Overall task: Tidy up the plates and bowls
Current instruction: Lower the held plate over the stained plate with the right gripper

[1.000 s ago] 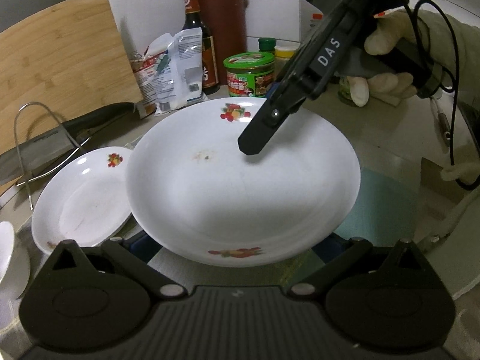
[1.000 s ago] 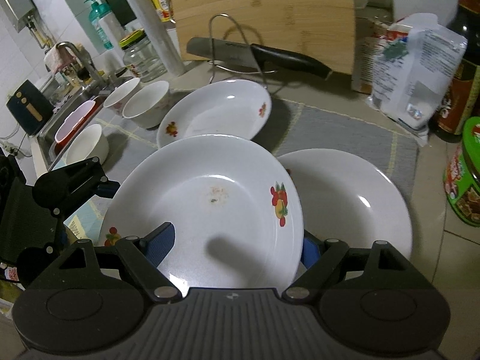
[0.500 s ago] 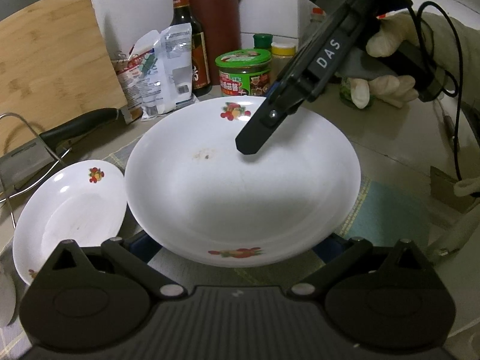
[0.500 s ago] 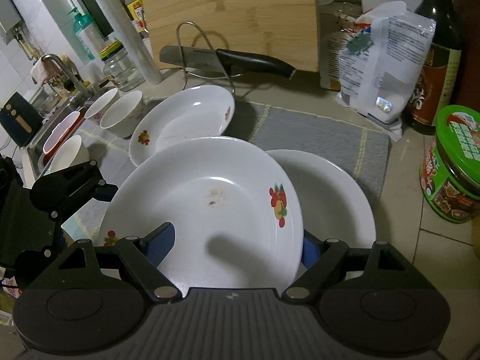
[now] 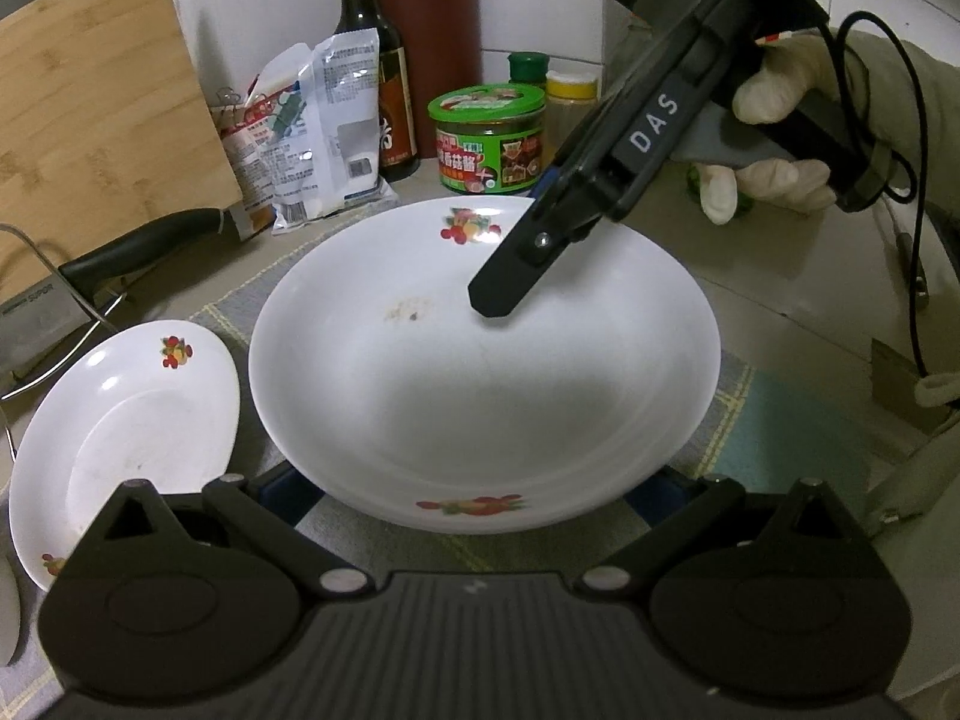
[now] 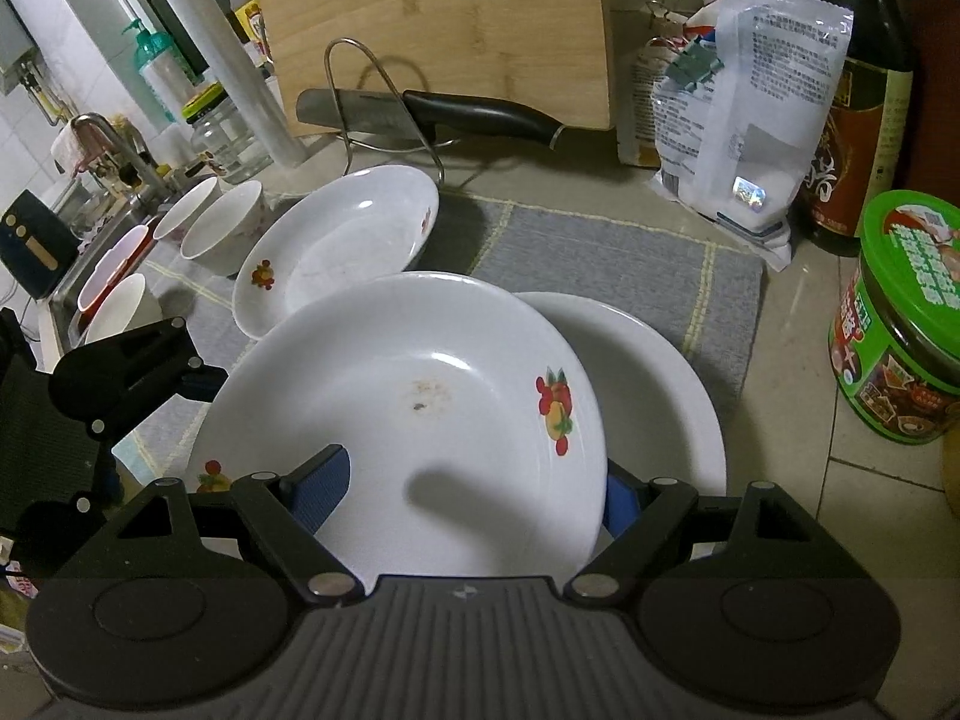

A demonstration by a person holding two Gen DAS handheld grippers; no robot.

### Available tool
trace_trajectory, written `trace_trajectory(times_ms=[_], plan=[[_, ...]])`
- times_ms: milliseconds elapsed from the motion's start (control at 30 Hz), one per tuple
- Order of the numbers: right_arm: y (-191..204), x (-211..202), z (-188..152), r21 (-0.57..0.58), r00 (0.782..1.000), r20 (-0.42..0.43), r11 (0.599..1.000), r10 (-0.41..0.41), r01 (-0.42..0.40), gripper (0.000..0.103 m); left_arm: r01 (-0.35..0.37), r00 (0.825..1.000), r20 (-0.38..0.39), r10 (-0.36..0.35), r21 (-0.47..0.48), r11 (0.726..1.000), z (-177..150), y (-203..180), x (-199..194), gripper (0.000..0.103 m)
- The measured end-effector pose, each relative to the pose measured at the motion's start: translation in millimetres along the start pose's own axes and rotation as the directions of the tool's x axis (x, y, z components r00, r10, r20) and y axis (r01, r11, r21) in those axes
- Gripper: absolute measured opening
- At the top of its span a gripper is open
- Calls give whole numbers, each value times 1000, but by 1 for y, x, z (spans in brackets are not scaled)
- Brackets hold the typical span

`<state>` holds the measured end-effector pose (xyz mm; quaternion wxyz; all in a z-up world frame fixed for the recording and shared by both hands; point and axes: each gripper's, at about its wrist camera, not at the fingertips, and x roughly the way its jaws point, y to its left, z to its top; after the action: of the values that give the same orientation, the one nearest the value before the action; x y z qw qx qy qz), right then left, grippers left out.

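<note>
The large white plate [image 6: 408,420], printed with fruit motifs and carrying a small brown stain at its centre, is the reference item: it is held above the grey mat [image 6: 618,252], with the right gripper [image 6: 474,495] straddling its near rim, one blue-padded finger over the plate face and the other behind the rim, though actual clamping cannot be confirmed. The left gripper [image 5: 462,489] meets the opposite rim with its fingers set wide to either side, contact hidden. Beneath and right of the plate lies a second white plate [image 6: 654,414]; beyond it a smaller plate [image 6: 342,252], two bowls [image 6: 225,228], then the knife [image 6: 432,114] and the cutting board [image 6: 432,30].
</note>
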<state>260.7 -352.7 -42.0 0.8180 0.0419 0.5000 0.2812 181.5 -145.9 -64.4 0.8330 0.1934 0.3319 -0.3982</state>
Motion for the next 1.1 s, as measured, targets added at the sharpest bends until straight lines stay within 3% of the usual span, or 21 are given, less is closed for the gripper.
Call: trace_trajectory(times_ms=[1100], plan=[[-9,12,-1,20,1000,-21,1000,-19,19,89,-8,999,-52,8,4,1000,4,6,13,102]])
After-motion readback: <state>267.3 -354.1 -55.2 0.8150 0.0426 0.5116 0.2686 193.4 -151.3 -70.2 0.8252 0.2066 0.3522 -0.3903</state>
